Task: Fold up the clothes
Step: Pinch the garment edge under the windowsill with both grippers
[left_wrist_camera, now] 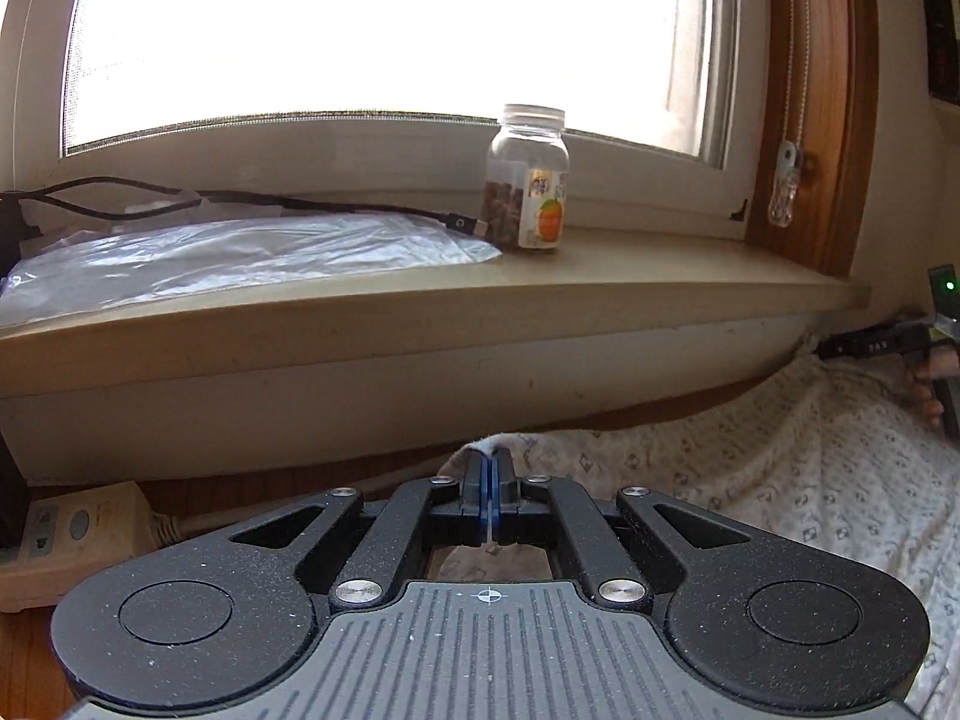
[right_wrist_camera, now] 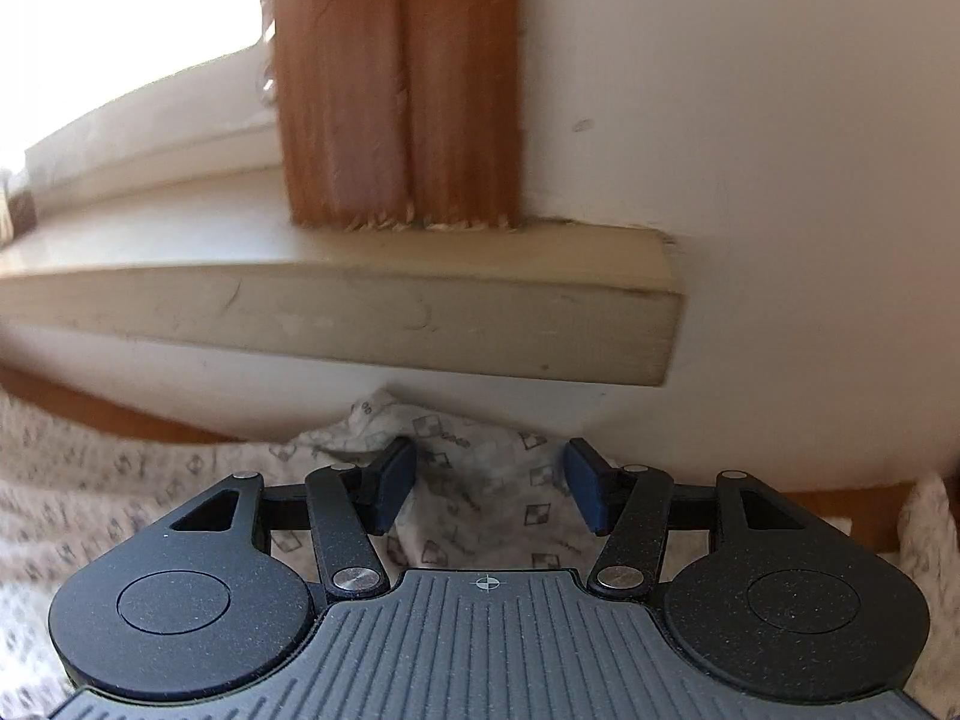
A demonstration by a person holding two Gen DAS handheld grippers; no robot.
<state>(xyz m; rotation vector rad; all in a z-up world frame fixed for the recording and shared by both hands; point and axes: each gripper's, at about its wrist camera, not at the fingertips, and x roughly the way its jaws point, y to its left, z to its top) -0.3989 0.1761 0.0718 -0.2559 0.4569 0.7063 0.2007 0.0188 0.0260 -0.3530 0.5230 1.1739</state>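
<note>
Patterned cloth (left_wrist_camera: 798, 480) lies spread below the windowsill (left_wrist_camera: 420, 300), bunching up against the wall. At its corner the left gripper (left_wrist_camera: 491, 468) has its jaws pinched tight on the fabric's edge, while the right gripper (right_wrist_camera: 491, 483) stands about half open, cloth between its pads (right_wrist_camera: 396, 483) but not squeezed.

ahead: windowsill (left_wrist_camera: 420, 312) overhangs | sill: jar (left_wrist_camera: 528, 180), cable (left_wrist_camera: 240, 204) | beneath: seemingly clear
</note>
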